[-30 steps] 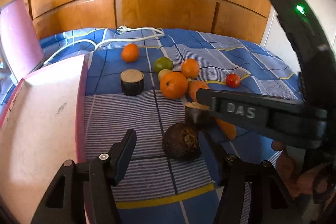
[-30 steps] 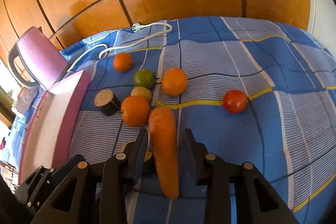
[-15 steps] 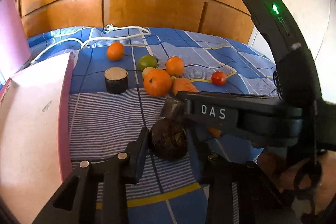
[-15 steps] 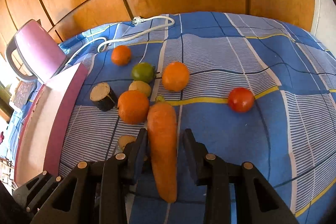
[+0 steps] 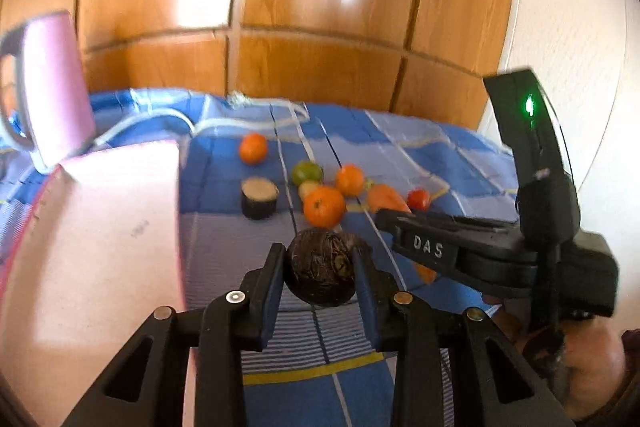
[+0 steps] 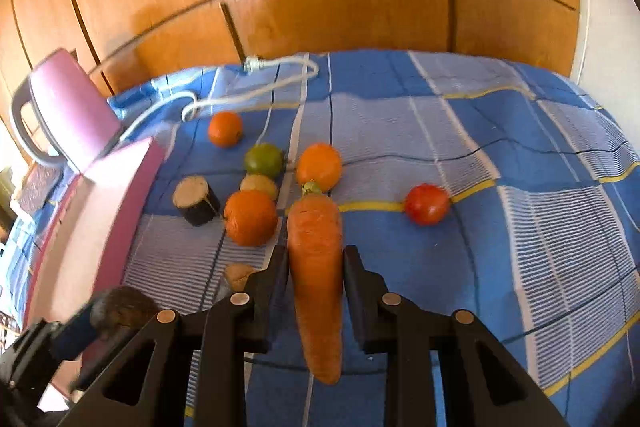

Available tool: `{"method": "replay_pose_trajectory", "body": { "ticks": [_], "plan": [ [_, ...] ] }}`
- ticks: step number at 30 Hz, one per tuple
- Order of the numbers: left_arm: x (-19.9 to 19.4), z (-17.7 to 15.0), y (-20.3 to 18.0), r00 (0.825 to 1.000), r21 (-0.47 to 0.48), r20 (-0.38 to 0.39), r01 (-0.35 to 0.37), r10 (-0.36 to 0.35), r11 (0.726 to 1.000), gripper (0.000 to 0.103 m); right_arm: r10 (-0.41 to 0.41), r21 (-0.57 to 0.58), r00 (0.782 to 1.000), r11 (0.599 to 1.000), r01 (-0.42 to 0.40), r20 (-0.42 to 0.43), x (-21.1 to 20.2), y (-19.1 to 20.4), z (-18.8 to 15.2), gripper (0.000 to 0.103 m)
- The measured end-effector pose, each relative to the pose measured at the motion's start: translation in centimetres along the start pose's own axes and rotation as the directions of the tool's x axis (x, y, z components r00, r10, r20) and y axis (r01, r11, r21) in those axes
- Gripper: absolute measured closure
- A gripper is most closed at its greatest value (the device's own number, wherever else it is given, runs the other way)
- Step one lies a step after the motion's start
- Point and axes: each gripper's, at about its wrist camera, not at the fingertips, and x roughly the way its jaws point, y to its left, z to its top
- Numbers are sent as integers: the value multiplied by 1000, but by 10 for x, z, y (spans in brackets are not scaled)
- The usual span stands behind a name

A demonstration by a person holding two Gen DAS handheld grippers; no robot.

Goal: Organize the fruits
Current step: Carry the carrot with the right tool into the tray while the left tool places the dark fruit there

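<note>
Black plastic fingers of the left tool (image 5: 320, 273) clamp a dark, rough-skinned round fruit (image 5: 320, 267) across its middle; it looks firm and fairly heavy, so a grip at the widest part should hold. The right tool (image 6: 316, 267) pinches a carrot (image 6: 316, 267) near its thick end, tip pointing back toward the camera. Stiff and smooth, it could pivot or slide if squeezed lightly. Both appear lifted clear of the bed (image 6: 520, 187), whose blue checked cover is soft and uneven, so round pieces may roll. Oranges (image 6: 250, 217), a tomato (image 6: 426, 203) and a green citrus (image 6: 264, 159) lie scattered there, beside a pink tray (image 5: 92, 247), below wooden panelling (image 6: 340, 7).
</note>
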Motion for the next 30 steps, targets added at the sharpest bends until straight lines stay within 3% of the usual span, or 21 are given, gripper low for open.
{"method": "replay_pose_trajectory", "body": {
  "ticks": [2, 8, 13, 19, 27, 30],
  "plan": [
    [-10, 3, 6, 999, -29, 32, -3, 4, 1000, 69, 1, -8, 1000, 1000, -1, 16, -4, 2, 0, 76],
    [-39, 9, 31, 986, -145, 125, -95, 113, 985, 69, 11, -87, 998, 996, -6, 59, -13, 24, -1, 76],
    [-60, 8, 54, 955, -243, 163, -204, 247, 948, 69, 36, -142, 994, 990, -22, 103, -23, 42, -3, 76],
    [-58, 0, 84, 914, -352, 69, -353, 400, 867, 69, 102, -220, 986, 973, -72, 130, -32, 70, -9, 75],
    [-58, -16, 121, 861, -440, -44, -472, 507, 764, 69, 238, -231, 965, 950, -209, 106, -39, 107, -14, 75],
    [-53, -17, 129, 851, -453, -77, -494, 519, 742, 69, 294, -232, 953, 935, -270, 75, -39, 127, -18, 75]
  ]
}}
